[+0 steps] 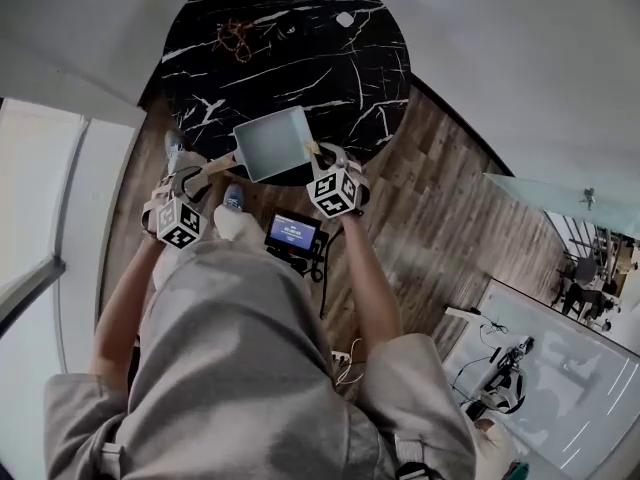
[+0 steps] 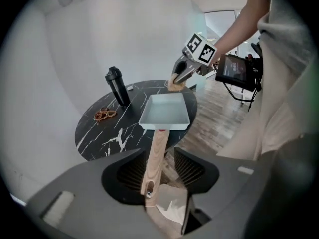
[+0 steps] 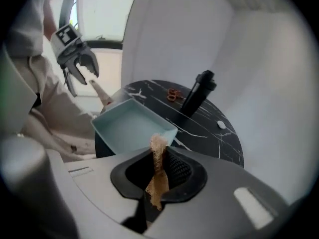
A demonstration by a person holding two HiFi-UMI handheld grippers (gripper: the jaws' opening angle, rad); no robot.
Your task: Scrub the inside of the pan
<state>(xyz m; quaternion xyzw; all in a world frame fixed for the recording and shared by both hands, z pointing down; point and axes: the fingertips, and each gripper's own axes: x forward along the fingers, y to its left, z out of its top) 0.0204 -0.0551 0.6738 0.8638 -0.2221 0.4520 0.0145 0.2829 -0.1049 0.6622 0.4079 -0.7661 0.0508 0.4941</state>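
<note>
With the left gripper (image 2: 160, 171) standing slack-jawed around the wooden handle (image 2: 156, 148), not clamping it, and the pan (image 1: 272, 143) perched at the table's (image 1: 300, 28) six o'clock edge, the right gripper (image 3: 158, 172), pinching its scrub pad (image 3: 158, 151), could shove the unheld pan off.

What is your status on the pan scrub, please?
Left gripper open around handle. Right gripper shut on scrub pad. Pan empty, at table edge; bottle well clear.
</note>
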